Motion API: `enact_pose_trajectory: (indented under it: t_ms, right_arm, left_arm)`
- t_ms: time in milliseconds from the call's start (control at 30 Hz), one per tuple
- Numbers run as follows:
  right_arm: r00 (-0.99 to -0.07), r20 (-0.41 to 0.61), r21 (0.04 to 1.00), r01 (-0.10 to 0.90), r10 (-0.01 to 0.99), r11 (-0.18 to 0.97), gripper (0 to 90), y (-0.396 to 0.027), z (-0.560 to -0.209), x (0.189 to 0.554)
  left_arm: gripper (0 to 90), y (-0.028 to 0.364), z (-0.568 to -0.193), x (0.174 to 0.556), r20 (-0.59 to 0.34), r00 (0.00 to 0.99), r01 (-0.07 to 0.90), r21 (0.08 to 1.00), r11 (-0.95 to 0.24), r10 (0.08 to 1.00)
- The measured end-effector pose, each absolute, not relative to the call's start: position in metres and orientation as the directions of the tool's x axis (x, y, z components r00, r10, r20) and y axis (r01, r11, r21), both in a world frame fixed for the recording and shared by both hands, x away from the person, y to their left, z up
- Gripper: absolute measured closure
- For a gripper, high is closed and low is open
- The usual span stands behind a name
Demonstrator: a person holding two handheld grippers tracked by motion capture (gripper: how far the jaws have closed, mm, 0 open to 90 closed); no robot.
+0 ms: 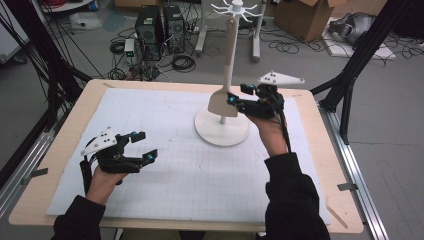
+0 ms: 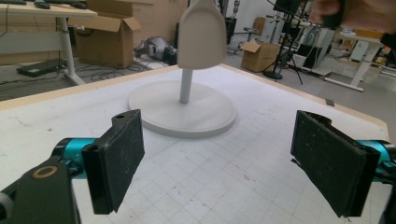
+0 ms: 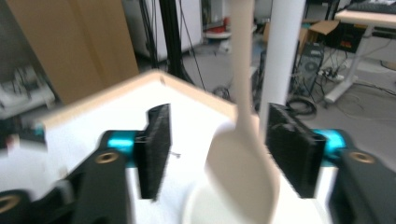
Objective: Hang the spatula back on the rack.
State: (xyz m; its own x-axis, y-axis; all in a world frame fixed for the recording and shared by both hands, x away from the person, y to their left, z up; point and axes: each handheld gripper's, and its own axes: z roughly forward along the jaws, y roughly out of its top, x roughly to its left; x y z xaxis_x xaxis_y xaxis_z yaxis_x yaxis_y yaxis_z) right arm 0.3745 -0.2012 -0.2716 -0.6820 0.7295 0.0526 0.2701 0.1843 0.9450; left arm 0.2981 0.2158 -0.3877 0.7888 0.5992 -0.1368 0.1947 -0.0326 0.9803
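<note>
1. The step in hand looks like taking the spatula (image 1: 223, 98) that hangs on the white stand (image 1: 222, 127), centre right of the high view. The right tool (image 1: 239, 95) has its jaws apart on either side of the blade, not yet clamped.
2. Next, I judge, the jaws must close squarely on the blade, then lift it off its hook.
3. The left tool (image 1: 144, 145) waits wide open and empty, lower left, over the tabletop (image 1: 65, 135).
4. The right gripper view is blurred, so contact with the pads is unclear; the hook holding the handle is too small to make out.
</note>
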Motion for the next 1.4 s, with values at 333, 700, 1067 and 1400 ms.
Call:
enact_pose_trajectory:
  t_ms: [333,700,1067,1400]
  right_arm:
    - [-0.674,0.000,0.935,0.262,0.739,0.239,19.2,-0.251,-0.346,0.324]
    - [-0.625,-0.019,0.937,0.261,0.780,0.232,17.6,-0.268,-0.393,0.288]
    - [-0.616,0.002,0.926,0.298,0.788,0.230,17.6,-0.269,-0.413,0.283]
    - [-0.615,0.014,0.925,0.307,0.788,0.223,17.5,-0.268,-0.416,0.281]
  left_arm:
    - [17.9,0.215,-0.400,0.300,-0.135,0.777,0.200,0.979,-0.038,0.615]
    - [18.0,0.217,-0.412,0.296,-0.130,0.777,0.199,0.979,-0.045,0.616]
    - [18.0,0.218,-0.420,0.294,-0.136,0.775,0.208,0.977,-0.046,0.617]
    - [18.0,0.218,-0.422,0.295,-0.136,0.773,0.209,0.977,-0.045,0.619]
